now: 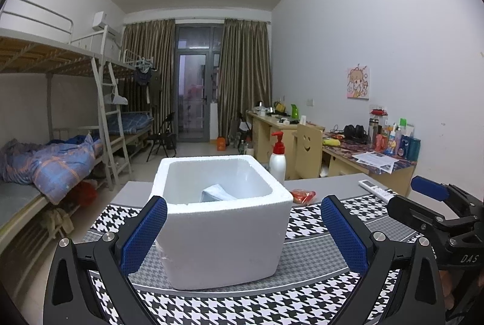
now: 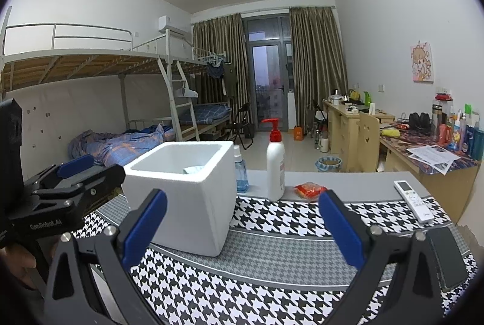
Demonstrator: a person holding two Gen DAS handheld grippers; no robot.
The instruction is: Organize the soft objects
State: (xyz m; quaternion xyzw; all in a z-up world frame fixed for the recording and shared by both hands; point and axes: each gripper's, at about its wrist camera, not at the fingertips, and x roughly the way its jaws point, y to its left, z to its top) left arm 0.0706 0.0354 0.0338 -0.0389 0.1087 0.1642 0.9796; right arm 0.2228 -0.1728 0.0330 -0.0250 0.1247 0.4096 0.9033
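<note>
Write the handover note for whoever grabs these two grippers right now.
Left gripper: open, empty, low in front of the white foam box.
Right gripper: open, empty, to the right of the box.
Foam box stands on the houndstooth mat; a pale blue soft item already lies inside.
Still out: the red-orange packet at the mat's far edge, beside the pump bottle.
Left, probably: pick up the packet and drop it in the box.
</note>
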